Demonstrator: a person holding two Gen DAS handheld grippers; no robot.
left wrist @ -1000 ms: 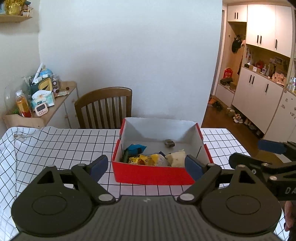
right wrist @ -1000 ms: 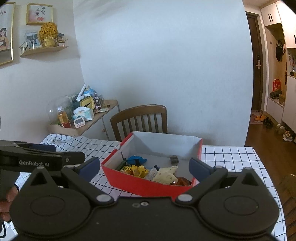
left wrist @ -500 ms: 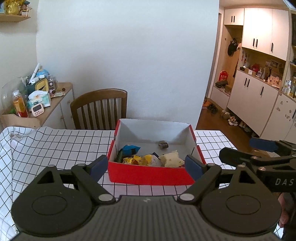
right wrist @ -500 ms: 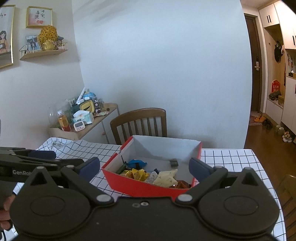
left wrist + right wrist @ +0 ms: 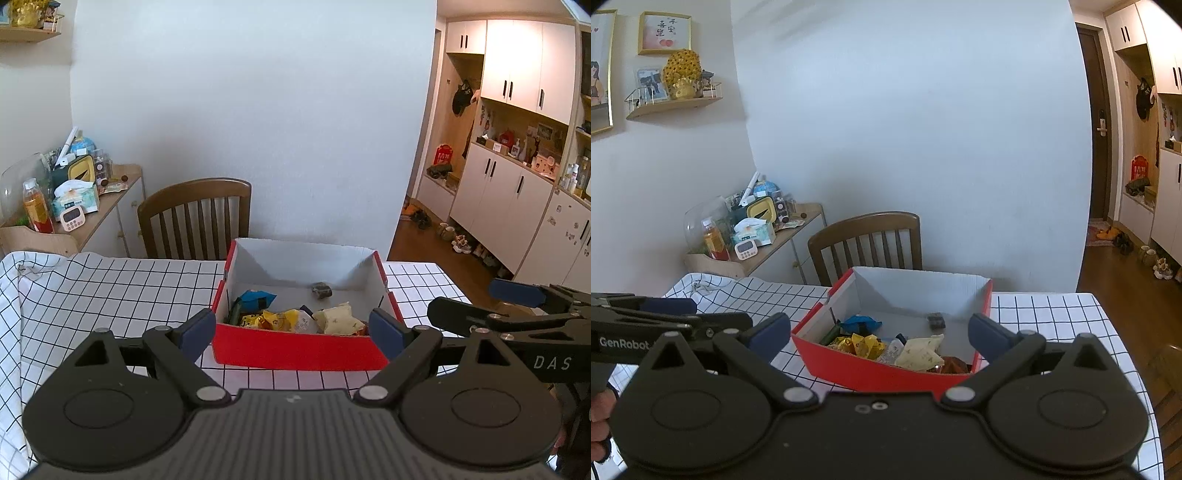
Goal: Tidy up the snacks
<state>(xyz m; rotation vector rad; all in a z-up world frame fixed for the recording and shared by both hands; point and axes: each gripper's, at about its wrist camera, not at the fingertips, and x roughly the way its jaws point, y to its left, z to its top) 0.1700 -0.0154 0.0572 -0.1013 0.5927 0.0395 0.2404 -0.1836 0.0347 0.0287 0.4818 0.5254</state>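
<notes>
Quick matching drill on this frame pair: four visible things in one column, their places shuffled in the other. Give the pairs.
1. small dark wrapped snack
2. blue crinkled snack packet
3. brown wooden slat-back chair
4. white digital timer

a. on the side shelf
b. behind the checked table
c. alone near the far wall of the red cardboard box
d. left inside the box

Pairs: 1-c, 2-d, 3-b, 4-a

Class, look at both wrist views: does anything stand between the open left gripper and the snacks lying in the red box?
Only the red box itself: its near wall rises between the left gripper and the snacks, so the fingers would have to go over it. The top is open and nothing else visible blocks the way.
</notes>
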